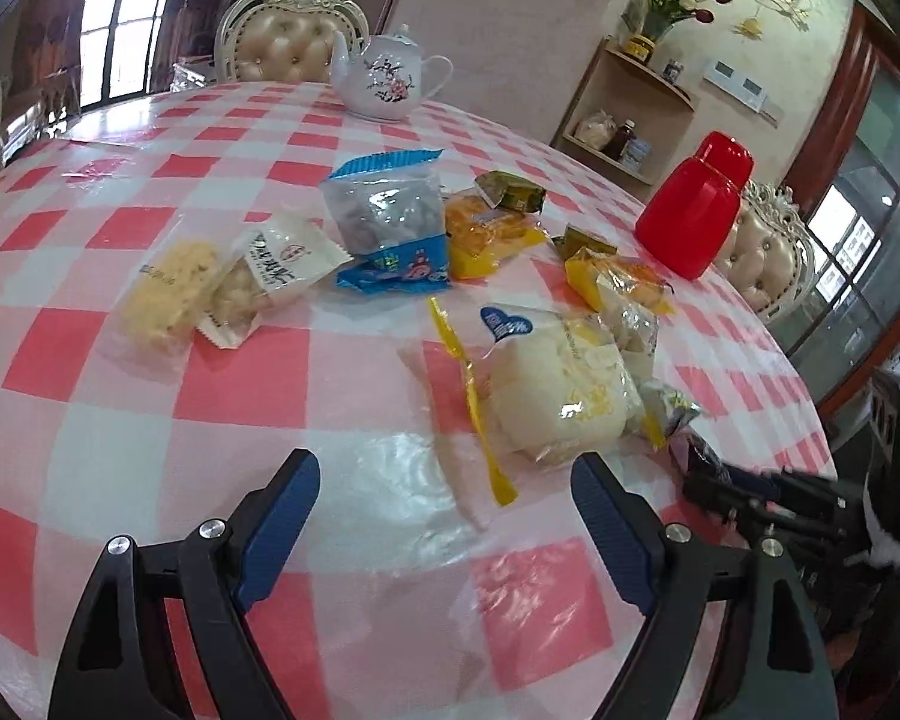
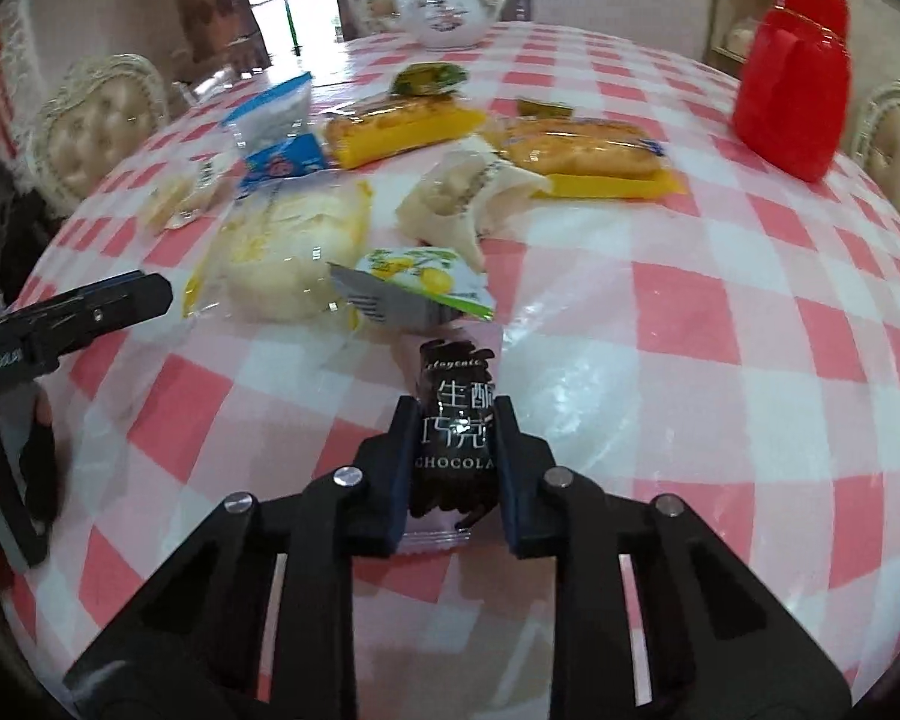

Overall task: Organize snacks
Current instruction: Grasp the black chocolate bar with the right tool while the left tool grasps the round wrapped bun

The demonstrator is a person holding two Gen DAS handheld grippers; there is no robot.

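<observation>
Nearest in the right wrist view, the right gripper (image 2: pixel 457 420) has its jaws clamped on the sides of a dark chocolate packet (image 2: pixel 457 420), held lengthwise above the checked tablecloth (image 2: pixel 720 312), probably so it can be carried to a grouping spot. Its wrapper reads "CHOCOLA", cut off by the finger, with Chinese characters above.

The left gripper (image 1: pixel 447 516) hovers with jaws wide apart and nothing between them, low over the near table edge, seemingly ready for the next snack.

Just beyond lies a pale bread bun in a clear bag (image 1: pixel 561 387) with a blue heart-shaped logo I cannot read, and a lemon-printed sachet (image 2: pixel 426 276) beside it. Farther out the rest lie loosely scattered, not yet sorted: a blue-edged clear bag (image 1: pixel 387 222), two yellow-backed pastries (image 2: pixel 399 126), white crackers at the left (image 1: pixel 270 276).

Farthest stand a red flask (image 1: pixel 693 204) on the right and a flowered teapot (image 1: pixel 384 81).
</observation>
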